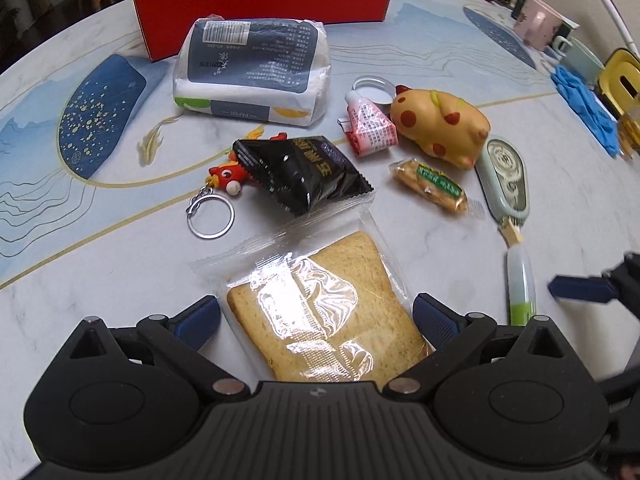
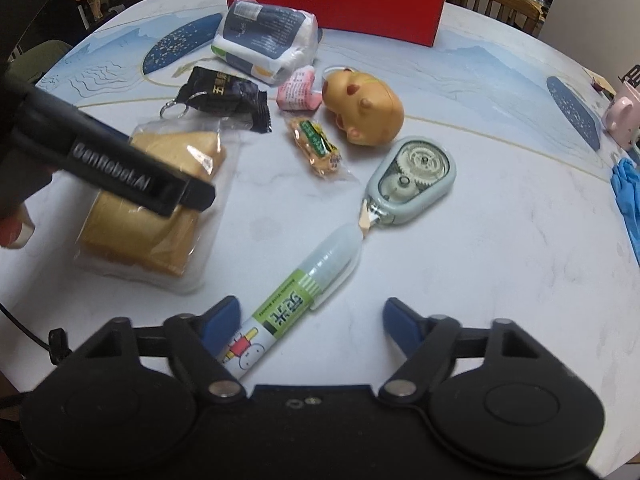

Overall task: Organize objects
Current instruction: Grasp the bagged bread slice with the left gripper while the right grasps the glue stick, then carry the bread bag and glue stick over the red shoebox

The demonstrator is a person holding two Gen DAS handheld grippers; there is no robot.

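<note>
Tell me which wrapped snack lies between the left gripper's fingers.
The bread slice in clear wrap. It lies between the open left gripper. The black packet and the small green-labelled bar lie farther off.

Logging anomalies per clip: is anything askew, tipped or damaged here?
The spotted pig figurine lies on its side beside the pink tube. The keychain is half under the black snack packet. No damage shows.

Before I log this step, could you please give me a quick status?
Left gripper open, astride the bagged toast. Right gripper open over the glue stick. Nothing lifted, nothing in the way.
</note>
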